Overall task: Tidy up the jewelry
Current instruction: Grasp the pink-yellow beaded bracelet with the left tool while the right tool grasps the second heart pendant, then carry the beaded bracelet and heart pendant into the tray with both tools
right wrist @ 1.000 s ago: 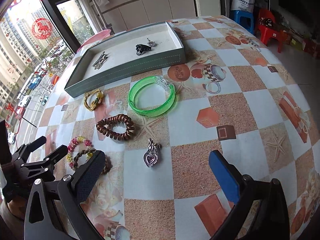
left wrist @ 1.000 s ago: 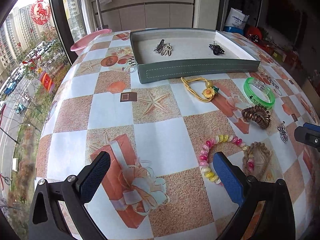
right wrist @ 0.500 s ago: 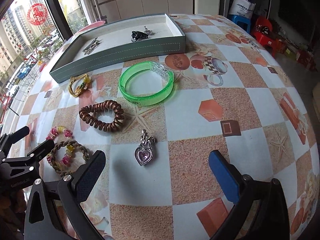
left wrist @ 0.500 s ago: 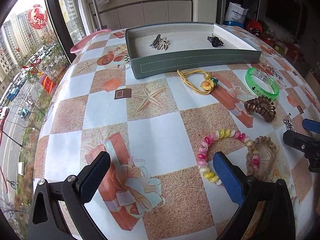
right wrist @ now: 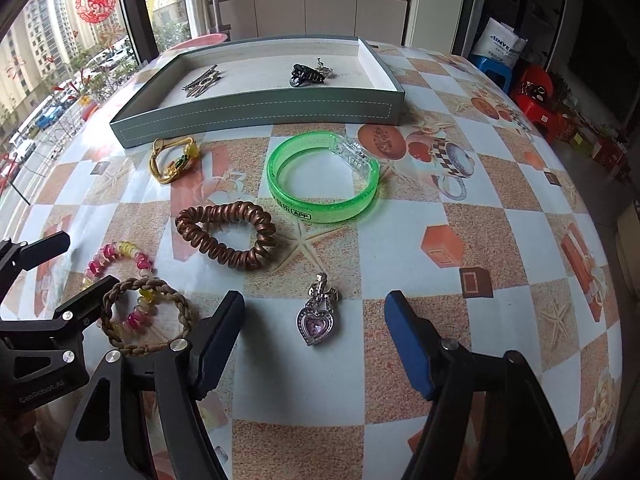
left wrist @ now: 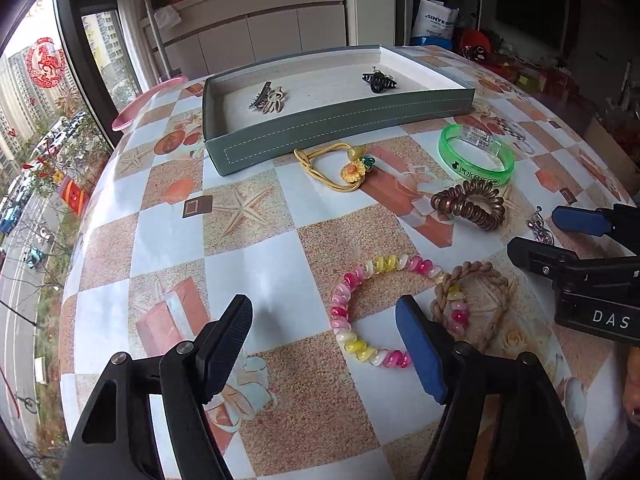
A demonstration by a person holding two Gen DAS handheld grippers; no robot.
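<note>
Checkered oilcloth printed with starfish and gift boxes covers the tabletop point(right wrist: 400, 240), beside a window onto a street. Loose jewelry lies across it. A heart pendant point(right wrist: 317, 317) rests between the spread fingers of the right hand-held gripper point(right wrist: 314, 334), which is wide open and grips nothing. At 10 o'clock from the pendant sits a brown coil hair tie point(right wrist: 228, 236), and at 12 o'clock a green bangle point(right wrist: 322, 178) with a clear clasp. A yellow flower hair tie point(right wrist: 172, 160) lies at 9 o'clock from the bangle, just beside the front wall of a grey tray point(right wrist: 256, 110). Inside the tray are a black claw clip point(right wrist: 306, 74) toward its right and a metal hair clip point(right wrist: 202, 80) toward its left. The left hand-held gripper point(left wrist: 324, 330) is also wide open and empty; a pink-and-yellow coil bracelet point(left wrist: 370, 304) lies mostly between its fingers, its right end overlapping a braided rope bracelet point(left wrist: 474, 304) at 3 o'clock. Farther out stand pale cabinets point(right wrist: 312, 12) and a red stool point(right wrist: 536, 92).
</note>
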